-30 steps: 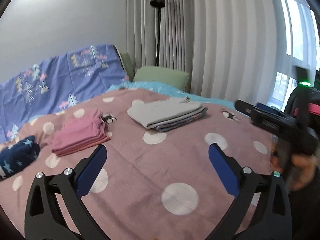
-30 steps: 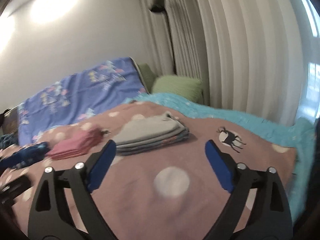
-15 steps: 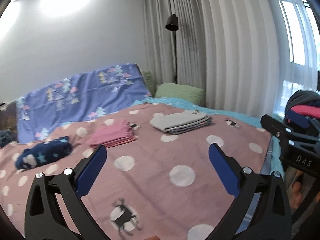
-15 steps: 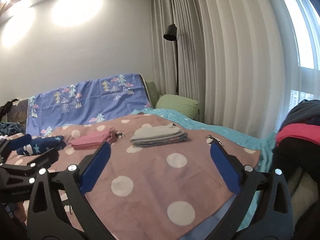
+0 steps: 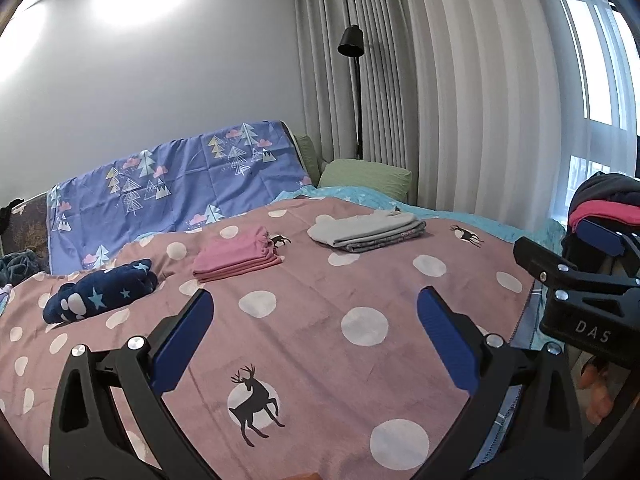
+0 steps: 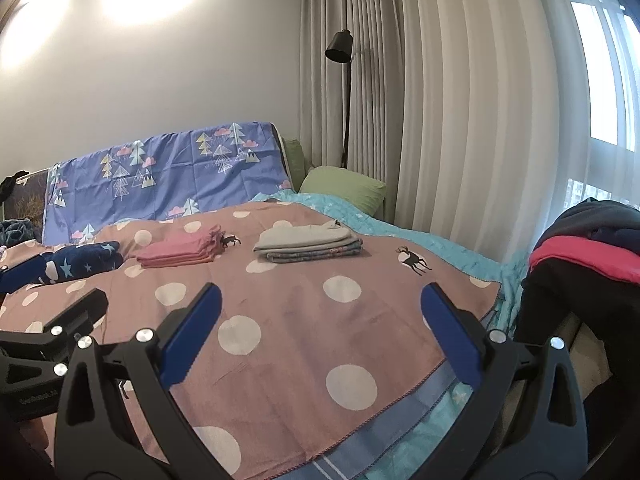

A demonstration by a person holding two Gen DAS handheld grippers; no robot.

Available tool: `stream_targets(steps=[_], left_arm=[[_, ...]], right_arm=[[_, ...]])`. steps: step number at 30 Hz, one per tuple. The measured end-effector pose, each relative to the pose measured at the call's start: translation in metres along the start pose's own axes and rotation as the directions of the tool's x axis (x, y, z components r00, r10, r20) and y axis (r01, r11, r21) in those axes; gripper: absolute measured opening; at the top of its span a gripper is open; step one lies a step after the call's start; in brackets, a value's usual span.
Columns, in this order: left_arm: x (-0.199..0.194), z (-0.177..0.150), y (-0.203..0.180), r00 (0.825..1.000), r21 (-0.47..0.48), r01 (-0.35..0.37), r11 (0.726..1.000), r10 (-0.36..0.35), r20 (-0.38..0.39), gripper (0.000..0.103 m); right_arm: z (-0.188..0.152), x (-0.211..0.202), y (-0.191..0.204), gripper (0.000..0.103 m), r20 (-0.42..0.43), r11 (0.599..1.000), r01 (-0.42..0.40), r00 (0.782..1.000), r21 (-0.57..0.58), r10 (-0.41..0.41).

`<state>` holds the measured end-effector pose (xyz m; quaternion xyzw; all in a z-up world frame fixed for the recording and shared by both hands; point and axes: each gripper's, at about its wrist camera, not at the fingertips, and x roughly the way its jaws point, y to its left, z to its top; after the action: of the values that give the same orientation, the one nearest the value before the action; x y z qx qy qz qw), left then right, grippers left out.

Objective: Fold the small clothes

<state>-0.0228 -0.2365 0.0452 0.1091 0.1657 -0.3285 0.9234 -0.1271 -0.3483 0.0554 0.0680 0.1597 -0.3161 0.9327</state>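
Left wrist view shows the left gripper [image 5: 314, 330] at the bottom of the frame, its blue-padded jaws spread wide and holding nothing, raised above the pink polka-dot blanket [image 5: 320, 312]. A black deer print [image 5: 254, 406] lies on the blanket between the two fingers, low in the frame. At the right edge the right gripper [image 5: 576, 276] is seen from the side, with some fingers [image 5: 598, 388] of the person's hand under it.

Right wrist view shows the right gripper [image 6: 320, 334] also with jaws wide apart and empty, over the near edge of the polka-dot blanket [image 6: 296, 300]; the left gripper [image 6: 48, 340] is at the lower left.

The folded clothes lie well beyond both pairs of jaws, touched by neither. In the left wrist view the navy star-print garment [image 5: 100, 294] is at the left, the pink folded stack [image 5: 236, 256] is above the left finger, and the grey folded stack [image 5: 366, 230] is near the centre. In the right wrist view the pink stack [image 6: 178, 252] and the grey stack [image 6: 308, 244] sit in the middle of the frame.

At the right edge of this view a pile of dark and red clothes [image 6: 588, 248] stands beside the bed. Farther back are a green pillow [image 5: 366, 174], a purple tree-print sheet [image 5: 176, 184], a black floor lamp [image 5: 352, 44] and pale curtains [image 5: 460, 88].
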Motion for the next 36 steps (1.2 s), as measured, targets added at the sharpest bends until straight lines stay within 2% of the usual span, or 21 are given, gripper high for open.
stream_targets(steps=[9,15,20,27,36], left_arm=[[0.012,-0.010,-0.003,0.999,-0.018,0.019,1.000,-0.019,-0.042,0.102],[0.029,-0.019,-0.008,0.996,-0.040,0.037,0.998,-0.040,-0.078,0.102],[0.037,-0.022,-0.012,0.994,-0.041,0.047,0.998,-0.051,-0.095,0.102],[0.035,-0.018,-0.002,0.996,-0.054,0.028,0.998,-0.033,-0.082,0.102],[0.032,-0.016,0.013,0.997,-0.093,0.016,0.996,-0.023,-0.077,0.102]], right_arm=[[-0.004,0.006,-0.005,0.101,-0.029,0.999,-0.038,0.999,0.022,0.039],[-0.010,0.014,-0.001,0.101,-0.053,0.999,-0.025,0.998,-0.031,0.024],[-0.011,0.022,-0.002,0.101,-0.071,0.999,-0.035,0.997,-0.030,0.033],[-0.009,0.027,-0.002,0.101,-0.064,1.000,-0.021,0.998,-0.015,0.020],[-0.008,0.027,0.008,0.101,-0.062,0.998,-0.025,0.998,-0.053,0.021]])
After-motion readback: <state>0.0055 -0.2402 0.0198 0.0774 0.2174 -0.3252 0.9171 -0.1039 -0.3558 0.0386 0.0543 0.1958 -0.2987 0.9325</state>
